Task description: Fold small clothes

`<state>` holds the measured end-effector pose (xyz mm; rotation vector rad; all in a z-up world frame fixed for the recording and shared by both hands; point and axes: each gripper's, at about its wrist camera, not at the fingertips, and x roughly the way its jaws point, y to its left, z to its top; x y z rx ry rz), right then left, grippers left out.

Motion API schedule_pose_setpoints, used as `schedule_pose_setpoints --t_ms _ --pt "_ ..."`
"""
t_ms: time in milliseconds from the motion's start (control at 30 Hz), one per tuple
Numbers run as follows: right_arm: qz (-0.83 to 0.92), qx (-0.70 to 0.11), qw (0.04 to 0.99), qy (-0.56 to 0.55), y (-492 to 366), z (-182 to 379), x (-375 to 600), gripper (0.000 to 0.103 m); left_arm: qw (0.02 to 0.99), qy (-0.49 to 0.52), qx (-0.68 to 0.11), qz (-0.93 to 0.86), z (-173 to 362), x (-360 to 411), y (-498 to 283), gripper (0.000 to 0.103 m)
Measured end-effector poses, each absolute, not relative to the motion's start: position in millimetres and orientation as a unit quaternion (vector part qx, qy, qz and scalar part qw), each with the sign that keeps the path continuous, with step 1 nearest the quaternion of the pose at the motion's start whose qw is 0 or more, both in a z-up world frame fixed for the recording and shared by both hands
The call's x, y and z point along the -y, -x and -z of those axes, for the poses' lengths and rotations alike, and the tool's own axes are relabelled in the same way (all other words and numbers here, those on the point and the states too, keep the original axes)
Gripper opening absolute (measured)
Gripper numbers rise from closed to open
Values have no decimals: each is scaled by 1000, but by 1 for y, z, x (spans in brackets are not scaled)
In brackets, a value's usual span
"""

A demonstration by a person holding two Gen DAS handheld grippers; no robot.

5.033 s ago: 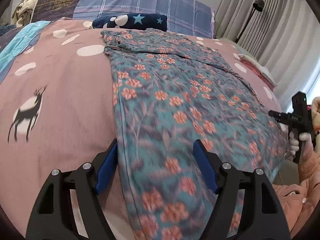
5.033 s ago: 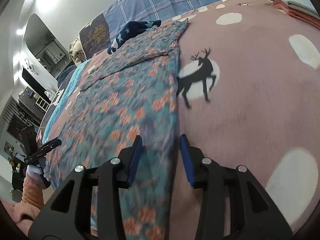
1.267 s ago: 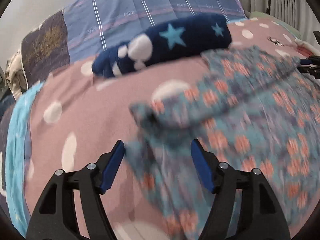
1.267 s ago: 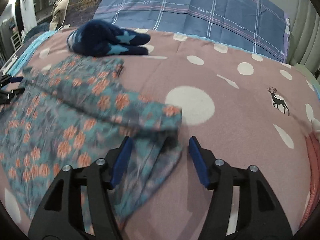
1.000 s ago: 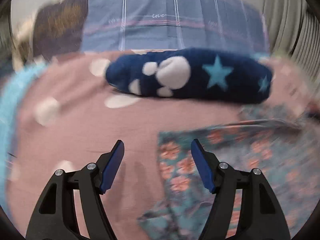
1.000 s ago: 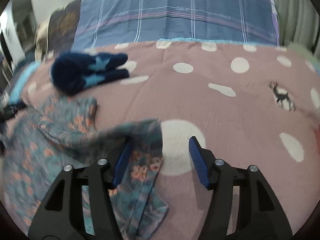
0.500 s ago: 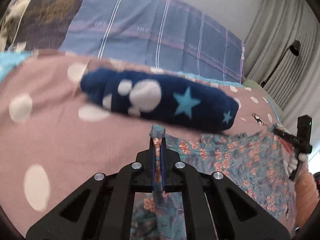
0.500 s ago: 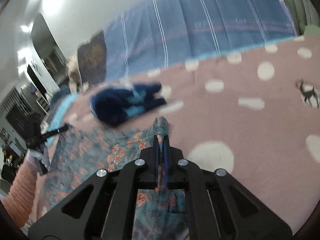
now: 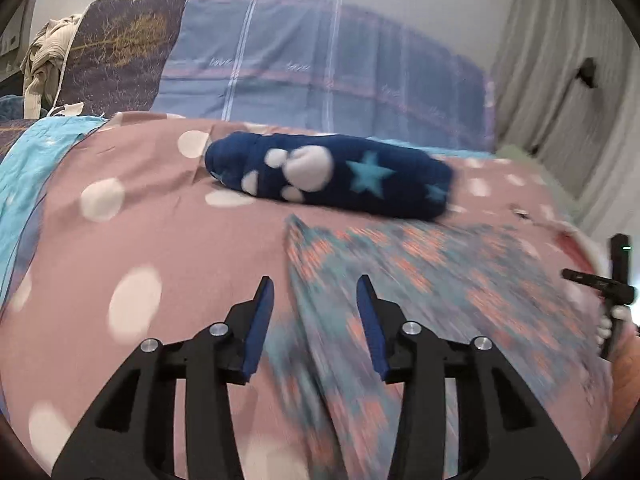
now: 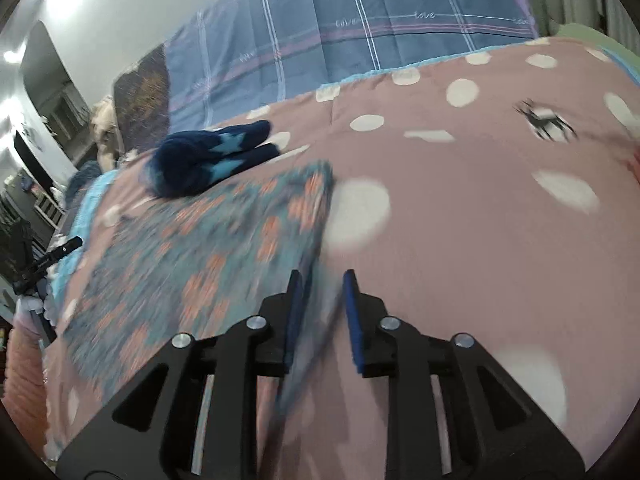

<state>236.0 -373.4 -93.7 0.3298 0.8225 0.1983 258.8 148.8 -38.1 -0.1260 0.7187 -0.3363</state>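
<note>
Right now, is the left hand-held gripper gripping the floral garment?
Apart. The left wrist view shows the left hand-held gripper open, pads clear of the floral garment.

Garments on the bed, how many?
2: floral garment spread flat near the tongs; dark blue star-print bundle beyond it, toward the pillows. Others may lie out of frame.

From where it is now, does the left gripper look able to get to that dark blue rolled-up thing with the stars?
Probably yes. The left gripper has open jaws, and only bare pink bedspread and a corner of the floral garment lie before the blue roll.
</note>
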Motion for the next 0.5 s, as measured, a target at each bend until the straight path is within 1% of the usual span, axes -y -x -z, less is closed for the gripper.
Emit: schedule_pose_setpoints --t_ms 33,67,200,300,367,500 --pt "-102 -398 895 -174 -211 95 377 26 921 68 -345 170 37 -151 -235 51" --pt "-108 -399 892 -185 -191 97 378 26 918 74 -348 176 40 -153 -210 52" --pt "-127 -404 882 -206 -121 107 368 26 907 75 -377 171 61 -147 -148 53" --pt "-140 -407 877 -214 -105 114 358 31 902 95 -383 176 73 -145 -126 54" --pt "-148 -409 870 -233 -102 117 354 31 896 118 -391 172 79 -147 -118 54" --pt "-139 -415 872 -219 -94 120 338 34 890 151 -398 162 88 -147 -100 54"
